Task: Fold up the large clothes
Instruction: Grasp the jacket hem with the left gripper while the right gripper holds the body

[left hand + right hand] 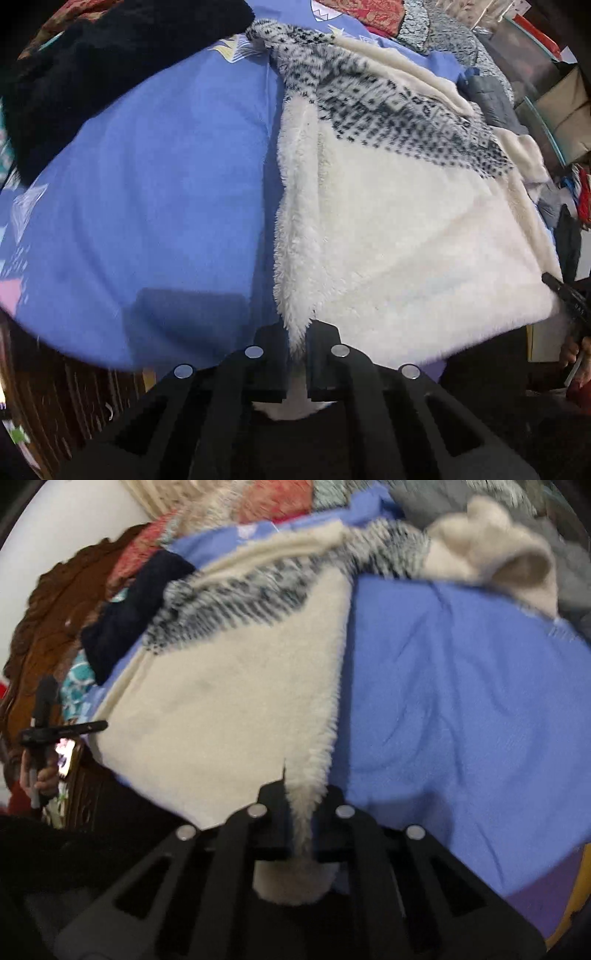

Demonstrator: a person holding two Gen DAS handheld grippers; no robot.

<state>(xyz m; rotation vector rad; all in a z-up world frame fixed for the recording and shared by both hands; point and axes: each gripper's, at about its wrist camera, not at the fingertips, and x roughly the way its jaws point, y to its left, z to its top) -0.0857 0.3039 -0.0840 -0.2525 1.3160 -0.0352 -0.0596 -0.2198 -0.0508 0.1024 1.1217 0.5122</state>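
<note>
A large white fleece garment (406,240) with a black-and-white patterned band (388,122) lies spread on a blue bedsheet (147,184). My left gripper (297,343) is shut on the garment's near left hem corner. My right gripper (301,805) is shut on the near right hem corner; the garment (221,701) stretches between them. The right gripper shows at the edge of the left wrist view (565,295), and the left gripper at the left of the right wrist view (62,731). A cream sleeve (517,568) lies at the far right.
A black fuzzy garment (110,74) lies at the far left of the bed. Grey and patterned clothes (443,33) pile at the back. A carved wooden headboard (48,620) stands to the left. Boxes (565,107) are stacked beside the bed.
</note>
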